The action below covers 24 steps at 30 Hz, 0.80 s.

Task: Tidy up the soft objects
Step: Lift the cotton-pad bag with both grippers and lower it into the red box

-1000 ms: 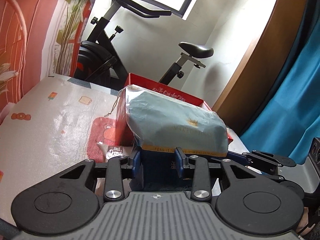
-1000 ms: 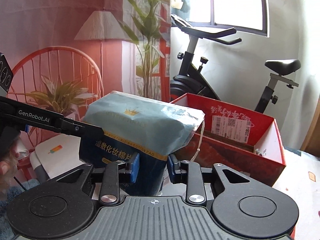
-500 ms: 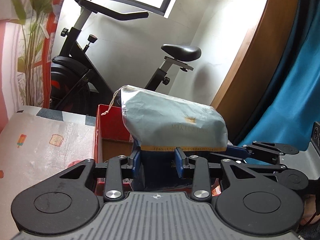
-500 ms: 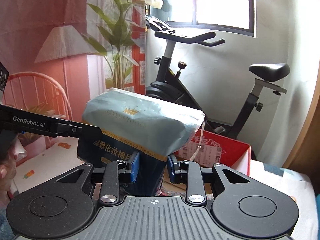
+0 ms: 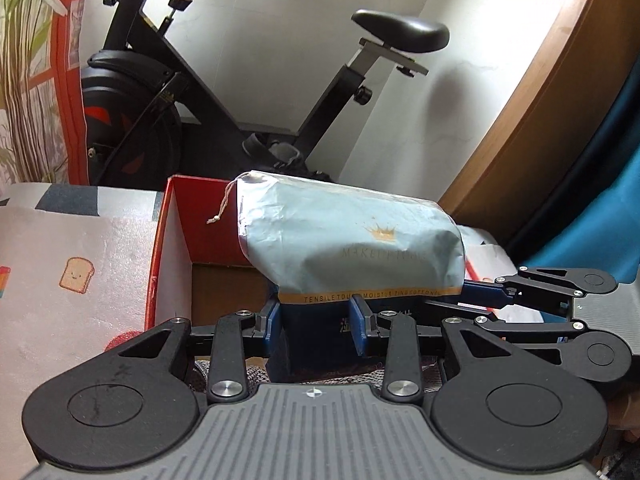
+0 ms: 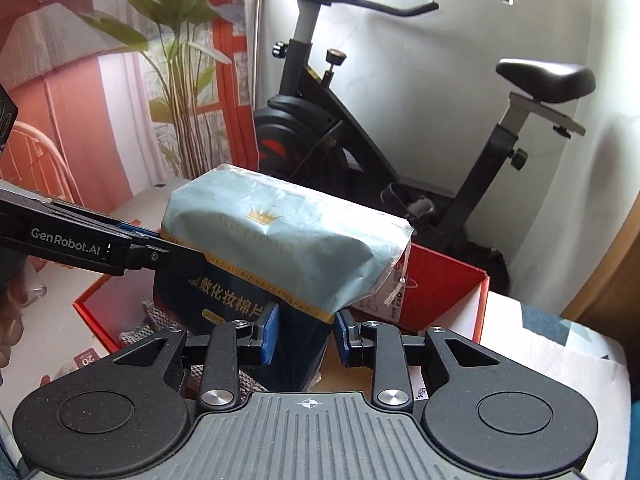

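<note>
A soft pack of cotton pads (image 5: pixel 352 236), pale blue on top and dark blue below with a drawstring at one end, hangs over the open red box (image 5: pixel 172 224). Both grippers hold it from opposite sides. My left gripper (image 5: pixel 316 318) is shut on its dark lower part. In the right wrist view the same pack (image 6: pixel 288 240) sits between the blue pads of my right gripper (image 6: pixel 306 338), which is shut on it. The red box (image 6: pixel 444 288) lies right beneath and behind the pack. The other gripper's black arm reaches in from the side in each view.
The box stands on a pale patterned mat (image 5: pixel 72 264) with a toast print. A knitted grey item (image 6: pixel 152 320) lies inside the box. A black exercise bike (image 6: pixel 320 128) stands behind, by a white wall. A wooden panel (image 5: pixel 540 120) and blue curtain (image 5: pixel 600 208) rise at right.
Both grippers carried the pack sideways together; the red box, first behind or beside the pack, now lies directly under it. The grips did not alter.
</note>
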Available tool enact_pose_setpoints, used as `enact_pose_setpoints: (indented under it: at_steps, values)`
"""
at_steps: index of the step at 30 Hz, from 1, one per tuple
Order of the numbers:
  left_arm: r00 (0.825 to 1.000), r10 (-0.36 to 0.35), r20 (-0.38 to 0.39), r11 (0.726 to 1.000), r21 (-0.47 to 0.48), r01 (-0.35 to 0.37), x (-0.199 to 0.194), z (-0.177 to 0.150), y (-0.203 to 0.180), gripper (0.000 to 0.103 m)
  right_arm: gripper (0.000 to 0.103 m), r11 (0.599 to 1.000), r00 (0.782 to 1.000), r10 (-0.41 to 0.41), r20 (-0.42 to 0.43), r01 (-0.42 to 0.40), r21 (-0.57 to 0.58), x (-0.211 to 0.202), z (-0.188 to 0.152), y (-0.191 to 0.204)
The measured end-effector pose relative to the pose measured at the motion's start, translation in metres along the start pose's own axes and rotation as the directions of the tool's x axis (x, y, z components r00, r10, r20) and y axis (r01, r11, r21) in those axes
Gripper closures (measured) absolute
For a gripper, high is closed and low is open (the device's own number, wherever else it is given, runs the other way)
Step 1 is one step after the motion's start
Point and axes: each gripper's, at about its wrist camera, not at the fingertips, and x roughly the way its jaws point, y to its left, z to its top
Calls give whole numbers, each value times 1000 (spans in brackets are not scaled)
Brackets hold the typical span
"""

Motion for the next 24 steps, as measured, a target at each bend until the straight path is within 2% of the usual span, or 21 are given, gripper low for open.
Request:
enact_pose_setpoints:
  at_steps: [3,7,14,24]
  values:
    - [998,6,-66,1000,-8,-7,19,-2,4,66,76,999,998,13,-65,-11,38,26,-2,-10]
    - [993,15,-117,1000,9,-14,36,-4,9,66,76,994,989,39,-141,-23,111,53,-9,-20]
    - [980,42,-192,999,1,-43,58,-3,13,66,76,984,962,68,-263,-22,174,86,-16,-30]
    - [965,80,-248,996,48,-70,67,-8,9,66,73,983,942,23,-334,40,180,110,-15,-34]
